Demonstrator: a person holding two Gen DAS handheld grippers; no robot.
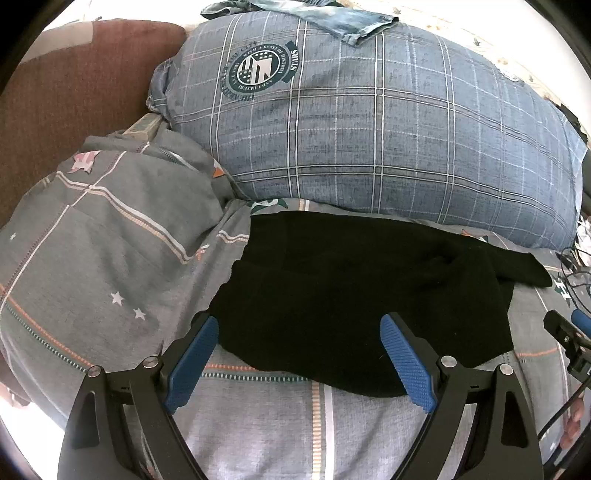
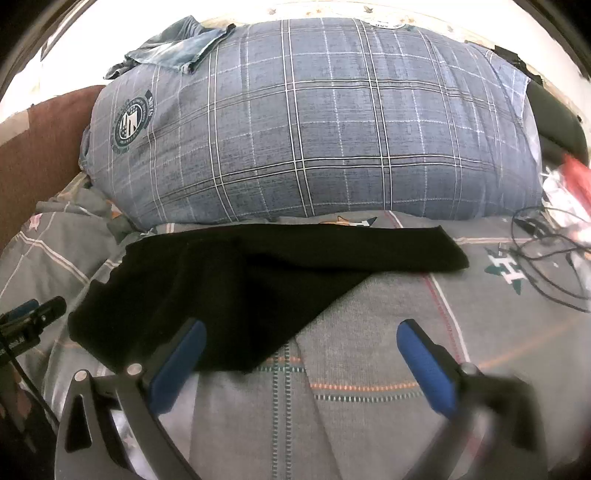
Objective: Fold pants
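Observation:
The black pants (image 1: pixel 354 295) lie bunched on the grey patterned bedsheet (image 1: pixel 110 266), in front of a big blue plaid pillow. My left gripper (image 1: pixel 299 325) is open and empty, its blue pads either side of the pants' near edge, just above it. In the right wrist view the pants (image 2: pixel 229 288) stretch from the left to a leg end at the right. My right gripper (image 2: pixel 301 332) is open and empty over the sheet (image 2: pixel 388 332), its left finger over the pants' near corner. The right gripper's tip also shows at the edge of the left wrist view (image 1: pixel 565 328).
The blue plaid pillow (image 1: pixel 369 129) fills the back, with a denim garment (image 1: pixel 332 18) on top. A brown cushion (image 1: pixel 66 92) sits at far left. Black cables (image 2: pixel 546 258) and red-white packaging (image 2: pixel 572 184) lie on the sheet at right.

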